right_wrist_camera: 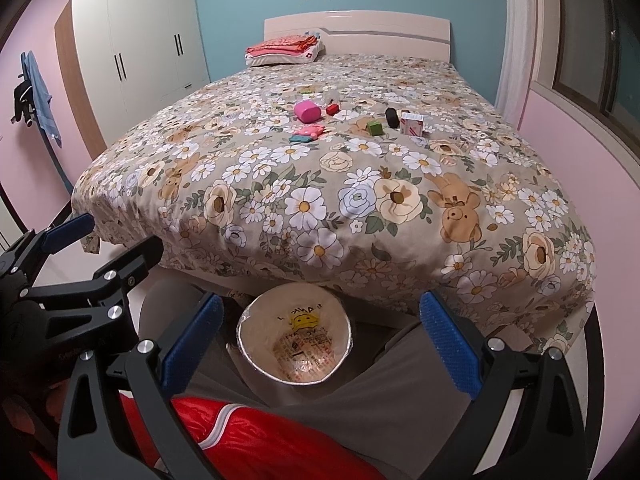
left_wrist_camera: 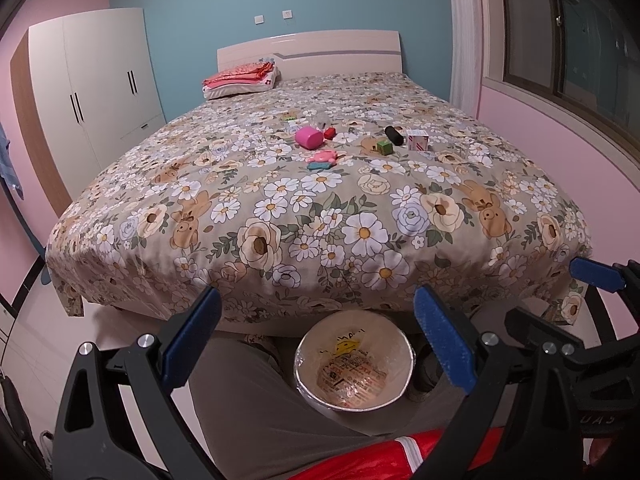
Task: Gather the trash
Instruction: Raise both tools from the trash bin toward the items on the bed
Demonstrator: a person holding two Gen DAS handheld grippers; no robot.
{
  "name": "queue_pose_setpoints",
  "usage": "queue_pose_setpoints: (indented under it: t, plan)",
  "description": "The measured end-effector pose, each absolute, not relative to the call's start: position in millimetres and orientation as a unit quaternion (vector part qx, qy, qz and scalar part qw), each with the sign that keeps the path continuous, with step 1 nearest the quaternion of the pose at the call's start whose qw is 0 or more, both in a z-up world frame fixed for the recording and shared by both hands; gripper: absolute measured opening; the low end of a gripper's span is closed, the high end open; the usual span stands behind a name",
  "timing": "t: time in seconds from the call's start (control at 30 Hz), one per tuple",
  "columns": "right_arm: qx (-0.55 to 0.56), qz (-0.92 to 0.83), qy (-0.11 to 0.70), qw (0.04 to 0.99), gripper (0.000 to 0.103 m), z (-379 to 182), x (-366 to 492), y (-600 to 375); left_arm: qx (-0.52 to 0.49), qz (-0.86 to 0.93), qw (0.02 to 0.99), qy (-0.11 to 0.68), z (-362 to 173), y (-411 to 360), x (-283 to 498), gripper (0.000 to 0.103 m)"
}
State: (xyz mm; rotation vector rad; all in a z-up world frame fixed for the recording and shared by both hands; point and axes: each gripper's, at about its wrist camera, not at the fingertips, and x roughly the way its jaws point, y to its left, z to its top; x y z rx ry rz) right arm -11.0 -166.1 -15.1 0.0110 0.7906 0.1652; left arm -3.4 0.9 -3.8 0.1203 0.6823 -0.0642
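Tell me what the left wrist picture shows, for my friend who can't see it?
A big bed with a flowery cover holds small toys and boxes, like a pink cup and a green block. Below, the open left gripper frames a lined trash bin on the floor.

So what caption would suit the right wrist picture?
Open right gripper above a lined trash bin, facing a floral bed scattered with small items.

Both views bedward, from the foot (left_wrist_camera: pixel 320 240)
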Motion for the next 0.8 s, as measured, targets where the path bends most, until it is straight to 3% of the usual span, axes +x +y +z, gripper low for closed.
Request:
queue_pose_setpoints:
  t: [0.8]
  plan:
    - [0.000,0.078,0.378,0.922,0.100,-7.2,-8.3,-165.4,0.053,-0.053,0.936,0.343,-7.3,-1.1,7.7,0.095]
